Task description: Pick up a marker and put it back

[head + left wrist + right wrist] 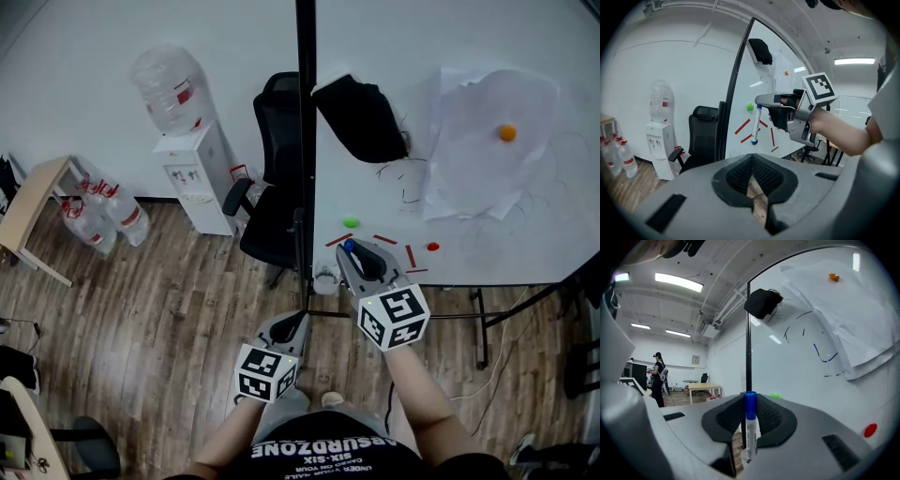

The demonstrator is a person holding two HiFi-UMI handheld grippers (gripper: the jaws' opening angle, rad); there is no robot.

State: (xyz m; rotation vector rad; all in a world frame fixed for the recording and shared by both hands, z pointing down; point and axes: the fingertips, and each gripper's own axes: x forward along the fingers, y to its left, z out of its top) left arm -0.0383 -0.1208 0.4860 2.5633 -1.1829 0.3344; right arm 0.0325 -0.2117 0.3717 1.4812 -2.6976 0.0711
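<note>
A white marker with a blue cap [749,426] stands upright between the pads of my right gripper [750,430], which is shut on it. In the head view that gripper [357,259] is close in front of the whiteboard [487,234], and the marker's blue cap [348,247] shows at its tips. The left gripper view shows the marker [756,123] hanging below the right gripper [761,100], cap end down. My left gripper [296,325] is lower and to the left, over the floor. Its jaws [751,161] meet with nothing between them.
On the whiteboard are a green magnet [351,222], red strips [385,240], a red dot [432,247], a black eraser [361,117] and paper with an orange magnet [507,132]. A white cup [325,278], an office chair [274,202] and a water dispenser [195,173] stand nearby.
</note>
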